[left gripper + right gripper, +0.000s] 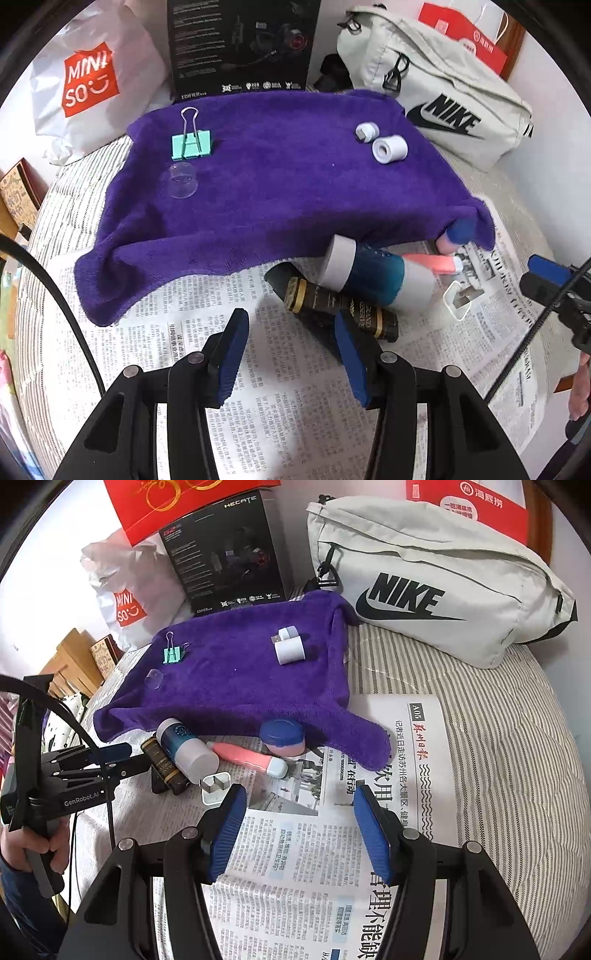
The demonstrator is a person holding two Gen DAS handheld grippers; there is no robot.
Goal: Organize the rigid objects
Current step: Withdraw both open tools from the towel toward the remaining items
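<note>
A purple towel (pixel 280 177) (pixel 240 679) holds a green binder clip (pixel 191 146) (pixel 173 655), a clear cap (pixel 181 181) (pixel 154 678), a white roll (pixel 389 148) (pixel 290 650) and a small white USB piece (pixel 366 131) (pixel 283 634). On the newspaper by its near edge lie a teal bottle (pixel 373 275) (pixel 186 747), a dark tube (pixel 343 308) (pixel 164 764), a pink tube (pixel 432 263) (pixel 247 758), a blue-lidded jar (pixel 282 736) and a white plug (pixel 461 299) (pixel 216 786). My left gripper (pixel 291 332) is open beside the dark tube. My right gripper (pixel 301 805) is open over newspaper.
A white Nike bag (pixel 443 96) (pixel 436 583), a black box (pixel 240 48) (pixel 225 554) and a Miniso bag (pixel 92 85) (pixel 129 602) stand behind the towel. A red box (pixel 469 506) sits at the back right. Striped bedding (pixel 517 757) lies to the right.
</note>
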